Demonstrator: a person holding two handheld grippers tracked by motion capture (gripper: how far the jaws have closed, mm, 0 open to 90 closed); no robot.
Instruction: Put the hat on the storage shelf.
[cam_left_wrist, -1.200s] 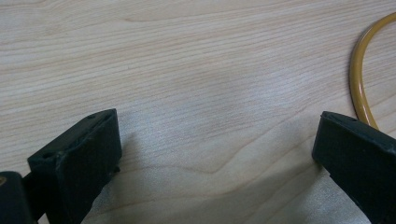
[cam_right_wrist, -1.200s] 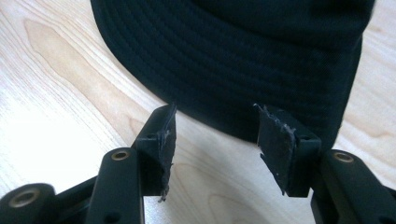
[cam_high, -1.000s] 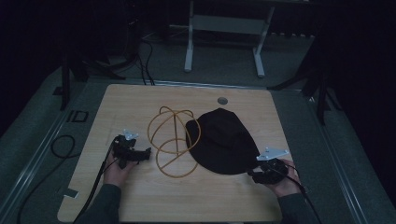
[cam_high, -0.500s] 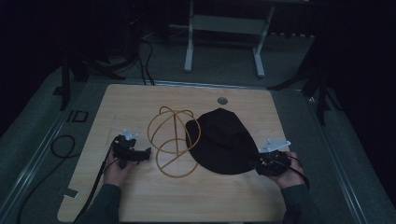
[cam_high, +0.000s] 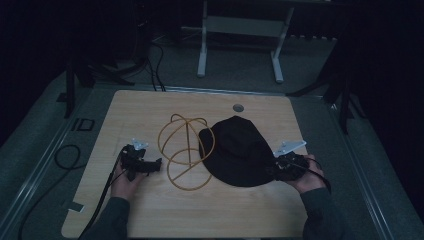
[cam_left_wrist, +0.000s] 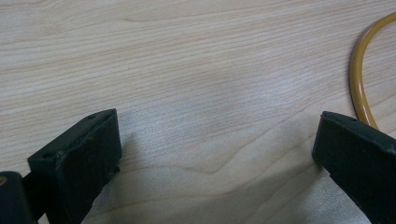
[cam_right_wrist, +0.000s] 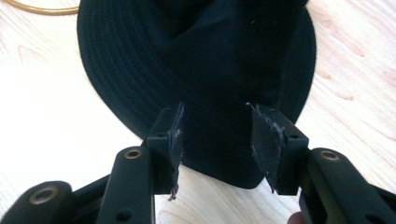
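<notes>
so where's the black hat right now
In the high view the black hat lies right of centre on the table, beside the yellow wire frame, with the right gripper at its right edge.

the wooden table (cam_high: 150, 220) is light and sits in a dim room, with grey floor (cam_high: 240, 75) all around it. a small round grommet (cam_high: 238, 107) is set near the table's far edge. beyond that edge stands a pale metal frame (cam_high: 240, 30) on two legs. dark cables (cam_high: 155, 65) trail beyond the table's far left corner, and a loop of black cable (cam_high: 62, 155) lies left of the table.
</notes>
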